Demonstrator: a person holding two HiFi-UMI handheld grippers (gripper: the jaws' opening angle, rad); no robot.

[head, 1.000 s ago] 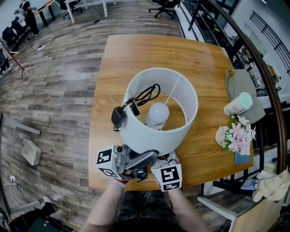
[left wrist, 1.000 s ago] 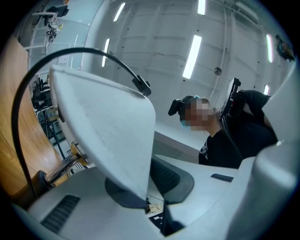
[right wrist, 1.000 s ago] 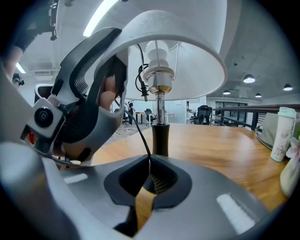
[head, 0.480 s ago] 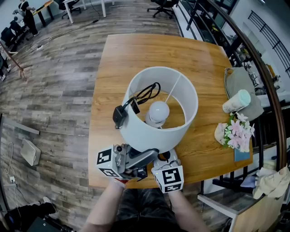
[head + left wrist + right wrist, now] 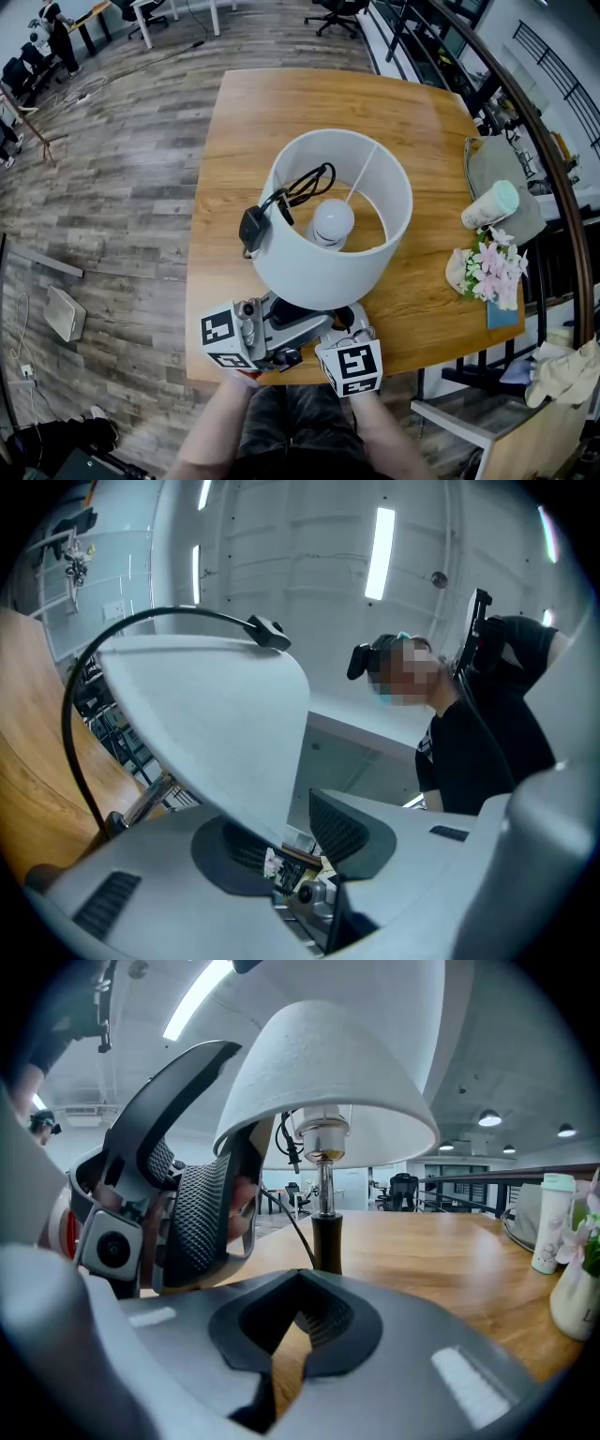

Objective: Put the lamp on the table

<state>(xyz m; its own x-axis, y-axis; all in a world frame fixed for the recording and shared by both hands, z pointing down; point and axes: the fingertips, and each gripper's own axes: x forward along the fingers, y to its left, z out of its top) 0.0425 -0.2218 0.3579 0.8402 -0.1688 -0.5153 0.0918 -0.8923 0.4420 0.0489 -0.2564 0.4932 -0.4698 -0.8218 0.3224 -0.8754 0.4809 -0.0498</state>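
Half hidden beneath the lampshade [image 5: 328, 267], left tool [image 5: 291, 841] just opened around its rim; right tool [image 5: 298, 1321] closed, empty.

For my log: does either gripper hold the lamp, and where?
Nothing held. Left gripper jaws just opened, lampshade rim loose between them; right gripper shut, empty.
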